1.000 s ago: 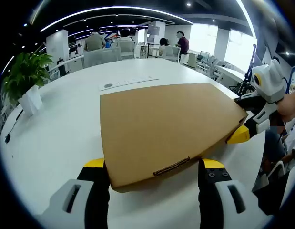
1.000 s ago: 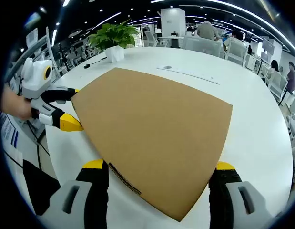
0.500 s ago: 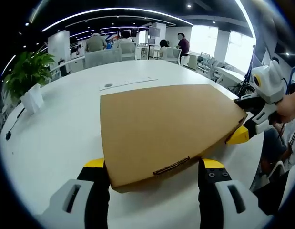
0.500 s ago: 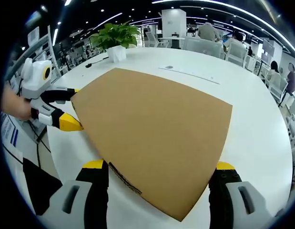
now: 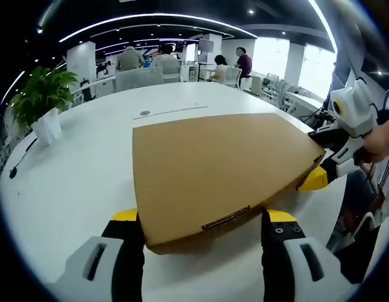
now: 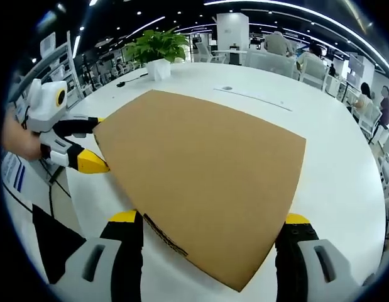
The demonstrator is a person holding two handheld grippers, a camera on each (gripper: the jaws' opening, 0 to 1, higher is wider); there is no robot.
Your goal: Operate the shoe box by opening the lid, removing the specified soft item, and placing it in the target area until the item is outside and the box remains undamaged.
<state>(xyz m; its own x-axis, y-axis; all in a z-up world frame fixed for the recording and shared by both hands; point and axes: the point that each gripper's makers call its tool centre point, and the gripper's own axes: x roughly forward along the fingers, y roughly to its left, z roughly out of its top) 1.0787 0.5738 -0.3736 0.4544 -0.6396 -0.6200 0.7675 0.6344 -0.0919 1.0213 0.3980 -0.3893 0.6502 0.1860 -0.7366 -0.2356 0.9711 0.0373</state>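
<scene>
The white round surface carries the closed brown shoe box, lid flat. In the left gripper view its long axis runs toward the right gripper. The left gripper has its fingers spread either side of one box corner; the right gripper's fingers are likewise spread around the neighbouring corner. A potted plant stands well beyond the box.

White round table in an open office

The table spreads ahead of the claws; a potted plant stands far ahead to the left beside a black cable, a flat white strip lies straight ahead, and seated people with chairs sit beyond the far edge.
</scene>
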